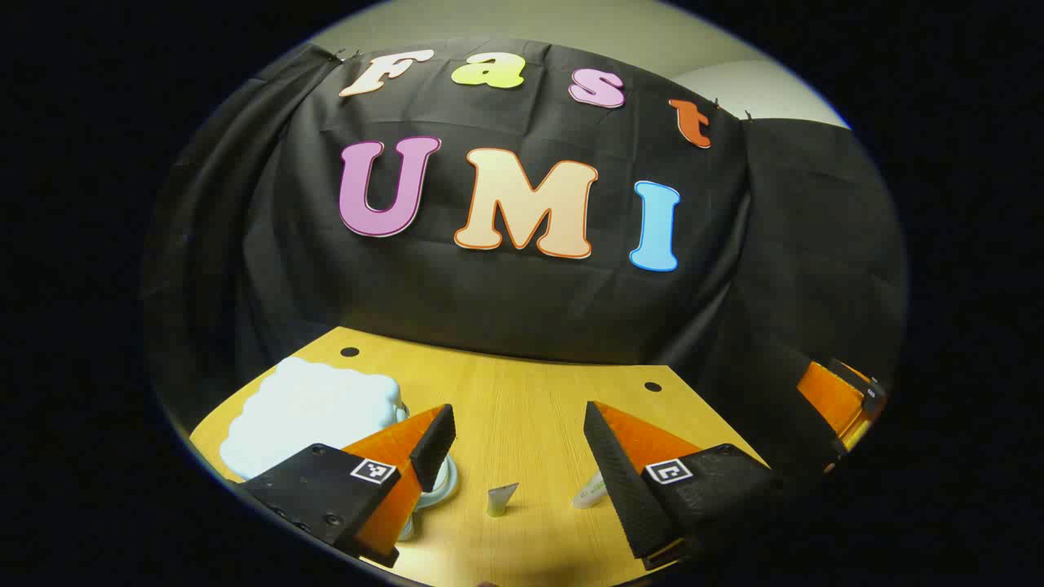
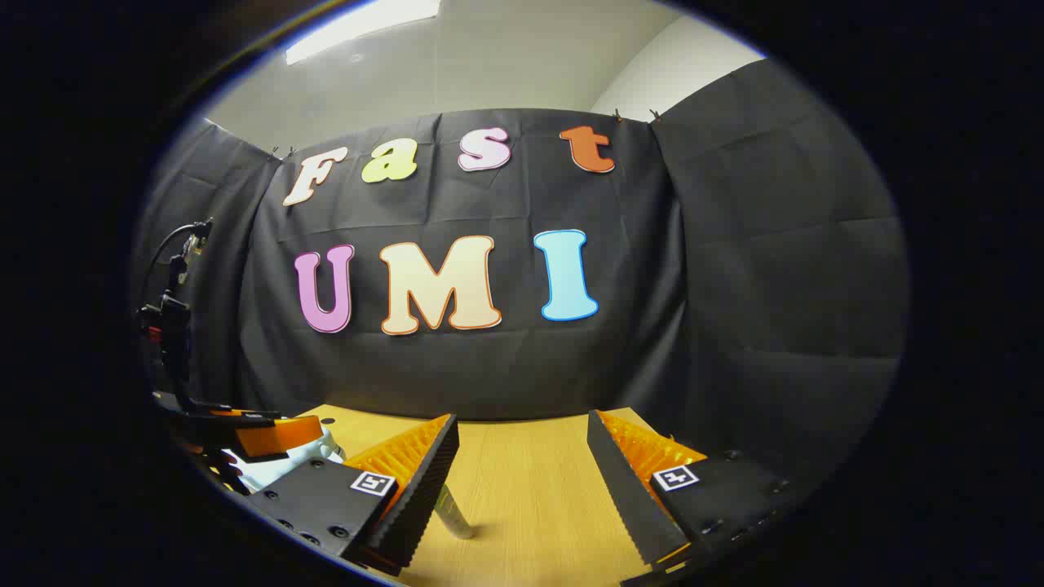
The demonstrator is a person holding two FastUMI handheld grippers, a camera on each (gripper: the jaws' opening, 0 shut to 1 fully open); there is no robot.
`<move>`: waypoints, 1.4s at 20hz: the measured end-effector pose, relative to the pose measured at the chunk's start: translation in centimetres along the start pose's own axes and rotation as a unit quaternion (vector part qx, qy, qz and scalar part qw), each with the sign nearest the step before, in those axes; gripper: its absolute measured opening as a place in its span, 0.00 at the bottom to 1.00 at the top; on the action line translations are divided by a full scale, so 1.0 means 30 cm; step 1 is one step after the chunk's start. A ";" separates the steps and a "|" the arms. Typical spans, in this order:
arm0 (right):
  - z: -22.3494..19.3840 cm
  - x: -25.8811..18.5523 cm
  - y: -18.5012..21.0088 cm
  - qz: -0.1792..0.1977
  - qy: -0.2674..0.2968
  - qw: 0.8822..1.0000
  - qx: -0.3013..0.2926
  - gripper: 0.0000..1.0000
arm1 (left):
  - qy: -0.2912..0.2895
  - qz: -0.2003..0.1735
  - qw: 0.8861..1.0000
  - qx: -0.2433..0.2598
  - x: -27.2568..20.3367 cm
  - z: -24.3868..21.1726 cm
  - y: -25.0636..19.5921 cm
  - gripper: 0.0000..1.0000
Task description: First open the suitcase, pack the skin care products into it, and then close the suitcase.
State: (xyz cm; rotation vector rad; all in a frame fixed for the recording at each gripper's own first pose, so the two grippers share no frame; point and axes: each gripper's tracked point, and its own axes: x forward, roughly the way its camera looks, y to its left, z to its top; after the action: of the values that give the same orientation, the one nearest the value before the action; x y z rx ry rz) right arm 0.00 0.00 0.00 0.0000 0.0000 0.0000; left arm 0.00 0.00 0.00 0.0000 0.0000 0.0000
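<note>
In the left gripper view, the left hand-held gripper [image 1: 519, 456] is seen with its two fingers spread wide apart above the wooden bench [image 1: 530, 408], and nothing is held between them. Between the fingers, near the bottom of the view, a small tube [image 1: 500, 498] is seen standing on the bench, untouched by either finger. Just beside the inner edge of the right-hand finger a second small tube [image 1: 589, 492] is seen lying on the bench, partly hidden by that finger; whether it is touched cannot be told. Behind the left-hand finger a round pale container [image 1: 440, 481] is partly covered. Farther back and to the left, a pale blue suitcase [image 1: 306, 416] with a scalloped edge is seen lying flat on the bench, its lid down. At the far right edge, part of the other gripper is seen at the bench's side.

In the right gripper view, the right hand-held gripper [image 2: 522, 473] is likewise held level over the bench [image 2: 530, 489], pointed toward the cloth wall, its fingers set wide apart and empty. A slim tube [image 2: 453, 512] is seen leaning beside the inner face of the left-hand finger; contact cannot be told. Farther off at the left, the left hand-held gripper is seen over the pale suitcase [image 2: 281, 465]. A bracket with a cable [image 2: 173, 326] is seen rising at the left edge.
</note>
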 end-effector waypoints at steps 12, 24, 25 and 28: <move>-0.084 0.024 -0.018 0.018 0.029 0.999 0.025 0.98 | 0.069 0.026 0.997 -0.038 0.031 -0.092 0.130 0.95; -0.148 0.044 -0.083 0.015 0.055 0.998 0.032 0.98 | 0.264 0.060 0.959 -0.082 0.228 -0.257 0.292 0.95; -0.151 0.048 -0.096 0.010 0.057 0.998 0.034 0.98 | 0.280 0.060 0.955 -0.083 0.243 -0.266 0.291 0.95; -0.181 0.051 -0.131 0.000 0.069 0.997 0.044 0.98 | 0.317 0.069 0.944 -0.063 0.292 -0.298 0.298 0.94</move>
State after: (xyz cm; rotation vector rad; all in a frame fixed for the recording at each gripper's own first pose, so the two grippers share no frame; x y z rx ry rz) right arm 1.54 -3.93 -5.44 0.0879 0.1372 0.0003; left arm 8.75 8.95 -8.95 -0.1281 0.6451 0.1397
